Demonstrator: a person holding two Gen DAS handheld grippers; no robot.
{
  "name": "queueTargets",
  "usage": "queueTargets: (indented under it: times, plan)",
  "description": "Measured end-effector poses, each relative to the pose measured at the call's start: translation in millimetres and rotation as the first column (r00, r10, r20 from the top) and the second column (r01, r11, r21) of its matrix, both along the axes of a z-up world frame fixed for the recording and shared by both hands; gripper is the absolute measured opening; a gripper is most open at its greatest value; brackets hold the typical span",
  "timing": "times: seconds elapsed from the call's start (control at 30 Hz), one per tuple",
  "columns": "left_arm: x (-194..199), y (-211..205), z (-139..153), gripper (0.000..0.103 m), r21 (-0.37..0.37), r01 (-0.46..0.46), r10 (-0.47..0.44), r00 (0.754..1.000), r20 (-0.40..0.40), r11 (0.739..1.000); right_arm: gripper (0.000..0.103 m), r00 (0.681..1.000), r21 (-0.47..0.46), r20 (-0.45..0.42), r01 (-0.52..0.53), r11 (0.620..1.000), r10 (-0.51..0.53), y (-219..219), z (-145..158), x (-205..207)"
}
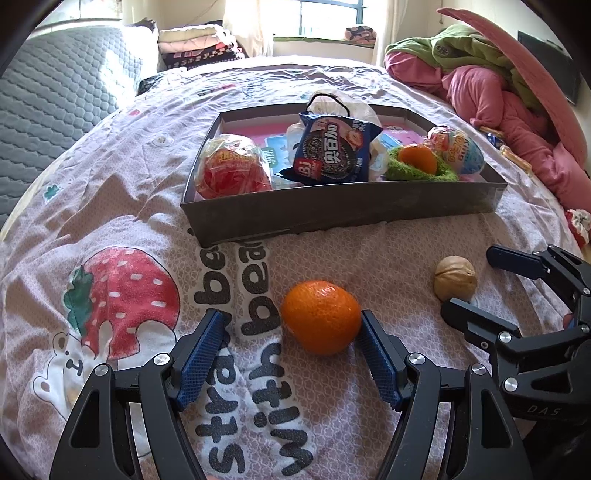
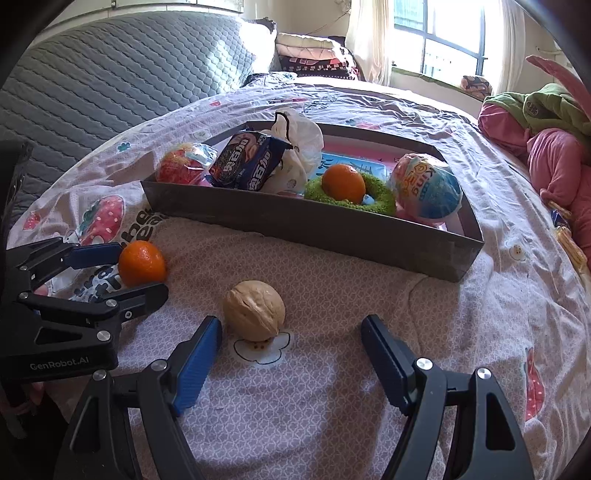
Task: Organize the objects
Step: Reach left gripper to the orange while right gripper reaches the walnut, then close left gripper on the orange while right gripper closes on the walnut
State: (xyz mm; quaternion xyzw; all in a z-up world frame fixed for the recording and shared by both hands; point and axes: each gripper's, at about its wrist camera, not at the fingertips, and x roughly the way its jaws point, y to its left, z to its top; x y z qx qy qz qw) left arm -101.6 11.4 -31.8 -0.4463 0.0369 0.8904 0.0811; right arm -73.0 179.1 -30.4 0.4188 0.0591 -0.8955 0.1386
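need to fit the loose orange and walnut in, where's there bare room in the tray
The tray is crowded along its near wall: red packet, cookie pack, white bag, green ring holding an orange, egg toy. Bare floor shows along the far wall, behind the ring and egg. Outside, the bedsheet right of the walnut is free.

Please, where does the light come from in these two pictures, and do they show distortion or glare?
Left wrist view: daylight enters from the window behind the tray; bed edges bend strongly, corners are black. Right wrist view: the window is overexposed, a sun patch lies on the grey headboard, and the walnut stays sharp.
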Motion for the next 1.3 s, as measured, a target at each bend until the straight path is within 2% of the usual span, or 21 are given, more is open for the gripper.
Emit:
queueTargets:
  times: [0.27, 0.53, 0.7, 0.8, 0.97, 1.1, 1.2, 1.3]
  plan:
    - [-8, 0, -1, 0.075, 0.007, -0.014, 0.014, 1.000, 0.007, 1.000, 0.077, 1.000, 0.043, -0.005, -0.004, 0.999, 0.004, -8, -4, -6]
    - [-15, 2, -4, 0.078, -0.003, -0.023, 0.023, 1.000, 0.018, 1.000, 0.077, 1.000, 0.038, 0.002, 0.005, 0.999, -0.005, -11, -6, -13]
    - [-17, 2, -5, 0.080, 0.003, -0.027, 0.027, 0.999, 0.017, 1.000, 0.074, 1.000, 0.038, 0.005, 0.013, 0.999, -0.013, -11, -6, -15]
    - [-17, 3, -6, 0.081, 0.002, -0.027, 0.027, 1.000, 0.014, 1.000, 0.069, 1.000, 0.047, 0.001, 0.013, 0.999, -0.013, -11, -6, -14]
    - [-16, 5, -6, 0.081, -0.011, -0.025, 0.025, 1.000, 0.007, 1.000, 0.051, 1.000, 0.072, -0.014, -0.011, 0.997, 0.012, -17, -4, -11]
    - [-15, 6, -5, 0.080, -0.013, -0.023, 0.023, 1.000, 0.006, 1.000, 0.044, 1.000, 0.077, -0.016, -0.023, 0.997, 0.024, -19, -4, -10]
    - [-14, 8, -4, 0.077, -0.015, -0.018, 0.018, 1.000, 0.004, 1.000, 0.038, 0.999, 0.080, -0.017, -0.038, 0.996, 0.039, -22, -3, -8]
    - [-12, 10, -3, 0.068, -0.018, -0.009, 0.009, 1.000, -0.001, 1.000, 0.035, 0.999, 0.082, -0.018, -0.041, 0.996, 0.043, -23, -3, -8]
